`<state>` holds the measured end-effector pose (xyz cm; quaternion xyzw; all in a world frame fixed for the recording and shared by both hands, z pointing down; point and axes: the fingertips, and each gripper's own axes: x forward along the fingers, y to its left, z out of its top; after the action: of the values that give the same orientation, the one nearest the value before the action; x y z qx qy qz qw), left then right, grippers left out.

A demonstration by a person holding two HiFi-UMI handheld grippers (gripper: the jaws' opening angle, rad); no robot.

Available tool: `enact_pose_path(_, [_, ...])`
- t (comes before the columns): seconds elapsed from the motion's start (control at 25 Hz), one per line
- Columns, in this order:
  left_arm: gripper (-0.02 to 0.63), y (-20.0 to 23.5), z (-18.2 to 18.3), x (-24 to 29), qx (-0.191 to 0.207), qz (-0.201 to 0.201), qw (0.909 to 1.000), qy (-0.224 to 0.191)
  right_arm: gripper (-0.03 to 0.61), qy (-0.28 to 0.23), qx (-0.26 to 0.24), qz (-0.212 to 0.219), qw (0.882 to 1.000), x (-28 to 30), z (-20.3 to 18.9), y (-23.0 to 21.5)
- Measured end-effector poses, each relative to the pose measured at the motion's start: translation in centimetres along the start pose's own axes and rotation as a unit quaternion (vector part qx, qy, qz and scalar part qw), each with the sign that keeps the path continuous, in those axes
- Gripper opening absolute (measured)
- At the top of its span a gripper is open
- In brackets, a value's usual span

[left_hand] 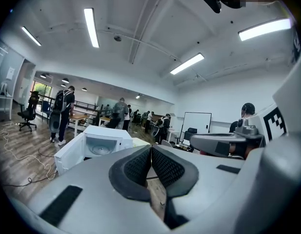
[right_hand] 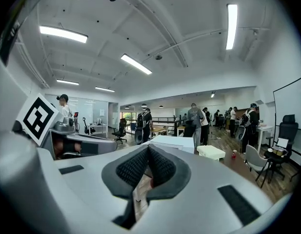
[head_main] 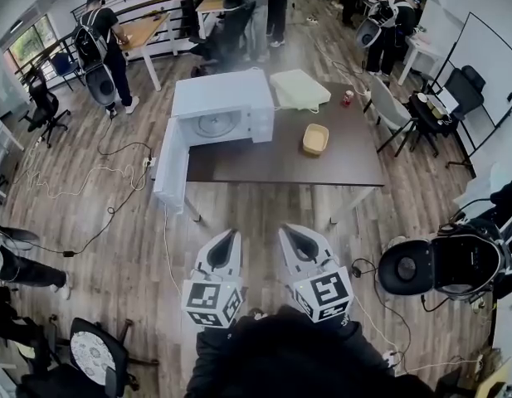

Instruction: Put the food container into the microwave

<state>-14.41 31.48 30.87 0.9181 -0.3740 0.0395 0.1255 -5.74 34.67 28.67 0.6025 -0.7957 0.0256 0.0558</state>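
A white microwave [head_main: 222, 106] stands at the left end of a brown table [head_main: 280, 160], its door [head_main: 171, 168] swung wide open and the glass turntable showing. The microwave [left_hand: 99, 143] also shows in the left gripper view. A yellow food container [head_main: 315, 138] sits on the table to the right of it. My left gripper [head_main: 231, 237] and right gripper [head_main: 290, 235] hang side by side over the floor, well short of the table. Both are shut with nothing between the pads, tips touching [left_hand: 151, 149] [right_hand: 148, 147].
A white foam box [head_main: 299, 88] and a red can [head_main: 348, 98] sit at the table's far side. A black office chair [head_main: 442, 264] stands at the right, another [head_main: 94, 355] at lower left. Cables [head_main: 90, 181] trail over the wooden floor. Several people stand beyond the table.
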Motion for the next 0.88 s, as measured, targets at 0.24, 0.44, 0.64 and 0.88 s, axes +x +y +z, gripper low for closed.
enact_pose_path(0.24, [0.034, 1.1, -1.5, -0.8, -0.01, -0.007, 0.9999, 0.008, 0.017, 0.033, -0.006, -0.007, 0.999, 0.8, -1.7, 1.8])
enact_pose_path(0.44, [0.034, 2.2, -2.6, -1.2, -0.018, -0.015, 0.9995, 0.019, 0.017, 0.047, -0.006, -0.005, 0.999, 1.6, -3.0, 3.5])
enact_pose_path(0.64, [0.034, 2.4, -3.9, -0.1, -0.032, -0.021, 0.9988, 0.029, 0.017, 0.06, -0.005, -0.008, 0.998, 1.7, -4.4, 3.2])
enact_pose_path(0.88, [0.034, 3.6, -4.2, 3.3, -0.034, -0.027, 0.9983, 0.038, 0.017, 0.074, 0.003, -0.021, 0.997, 4.4, -5.3, 1.0])
